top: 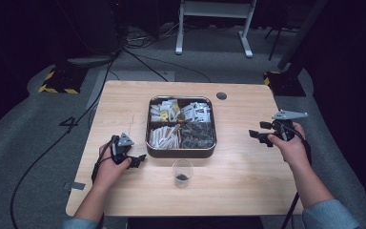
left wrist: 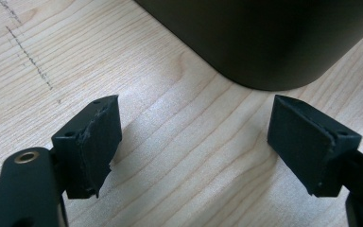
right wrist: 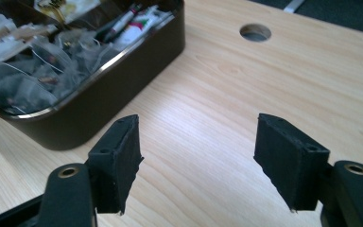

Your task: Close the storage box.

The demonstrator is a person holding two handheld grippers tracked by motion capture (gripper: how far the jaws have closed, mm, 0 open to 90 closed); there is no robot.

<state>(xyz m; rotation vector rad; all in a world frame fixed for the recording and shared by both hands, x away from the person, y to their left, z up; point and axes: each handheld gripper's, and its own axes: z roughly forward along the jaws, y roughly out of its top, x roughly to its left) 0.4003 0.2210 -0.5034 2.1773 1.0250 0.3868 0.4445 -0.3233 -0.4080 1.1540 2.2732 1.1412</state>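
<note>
So, a dark square tray [top: 181, 151] with four compartments is set mid-table [top: 238, 176], packed with sachets, paper sticks and tea bags. A small clear cup [top: 182, 172] with something dark at the bottom is parked just in front of it, nearer the person. The left gripper [top: 134, 160] is held low beside the tray's near left corner, jaws spread wide, nothing gripped. The right gripper [top: 259, 135] is kept well off to the tray's right, likewise gaping and empty. A round hole [right wrist: 255, 32] is seen in the tabletop beyond.

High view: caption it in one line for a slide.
Two open grippers, left and right, flank a divided tray of packets behind a cup.
</note>
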